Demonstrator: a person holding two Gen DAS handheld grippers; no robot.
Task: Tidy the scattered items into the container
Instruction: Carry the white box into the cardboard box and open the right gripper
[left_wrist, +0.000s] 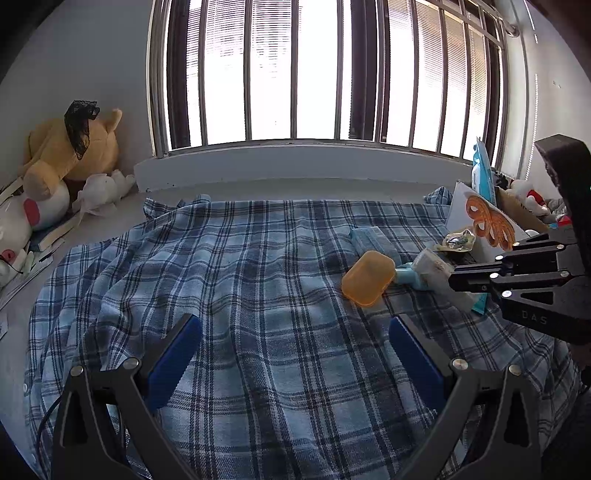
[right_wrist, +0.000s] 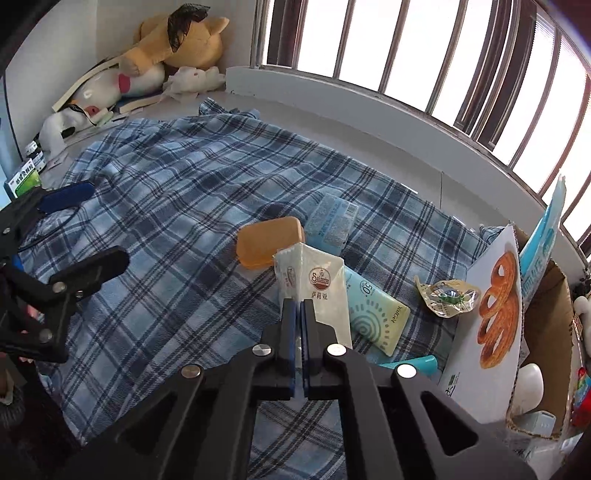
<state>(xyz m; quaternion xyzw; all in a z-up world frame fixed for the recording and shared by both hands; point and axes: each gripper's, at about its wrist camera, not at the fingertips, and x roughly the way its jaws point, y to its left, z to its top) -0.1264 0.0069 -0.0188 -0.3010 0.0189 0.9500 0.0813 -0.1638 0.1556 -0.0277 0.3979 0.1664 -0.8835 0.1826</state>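
My right gripper (right_wrist: 299, 310) is shut on a white Saizeriya wet-wipe packet (right_wrist: 314, 284), held over the plaid cloth; it also shows in the left wrist view (left_wrist: 434, 271). Under it lies a light-blue sunscreen tube (right_wrist: 376, 317). An orange plastic case (right_wrist: 269, 242) and a blue tissue pack (right_wrist: 332, 221) lie just beyond. A crumpled clear wrapper (right_wrist: 447, 295) lies next to the cardboard box (right_wrist: 546, 332) at the right. My left gripper (left_wrist: 295, 354) is open and empty above the cloth, left of the items.
The blue plaid cloth (left_wrist: 221, 277) covers the surface. Plush toys (left_wrist: 70, 155) and books are piled in the far left corner. A barred window (left_wrist: 314, 74) and sill run along the back. Small green boxes (right_wrist: 24, 177) sit at the left edge.
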